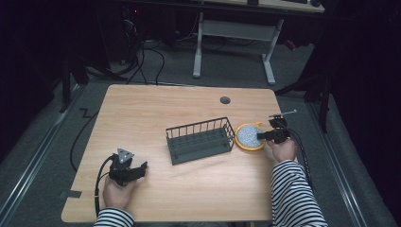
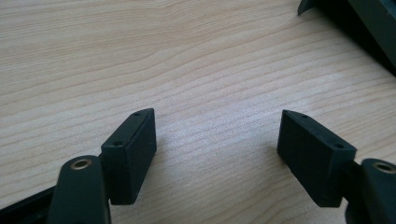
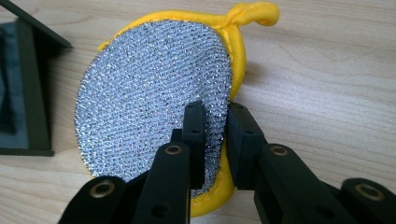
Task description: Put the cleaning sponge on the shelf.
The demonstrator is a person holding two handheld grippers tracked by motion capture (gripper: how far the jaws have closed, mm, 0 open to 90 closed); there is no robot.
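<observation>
Resting on the pale wooden worktop (image 1: 156, 109), a dark wire rack (image 1: 200, 139) sits a little right of the middle, its long side running left to right and slightly skewed. Just beside its right end lies a round scouring pad (image 1: 248, 136) with a silvery mesh face and a yellow rim, a small yellow loop at its far edge. The right gripper (image 1: 263, 135) reaches in from the right, held by a hand in a striped sleeve, and its fingers (image 3: 194, 135) are closed nearly together on the pad's edge: in the right gripper view one sits on the mesh face and the other behind the yellow rim, with the pad tilted up off the wood on that side. The rack's dark corner shows at the left edge of that view. The left gripper (image 1: 140, 169) is at the near left of the worktop, well apart from the rack, in the person's other hand, with a grey three-cornered plate on top and a cable trailing off the near edge. In the left gripper view its fingers (image 2: 133, 149) stand wide apart just above bare wood, holding nothing, and a corner of the rack appears at the top right.
</observation>
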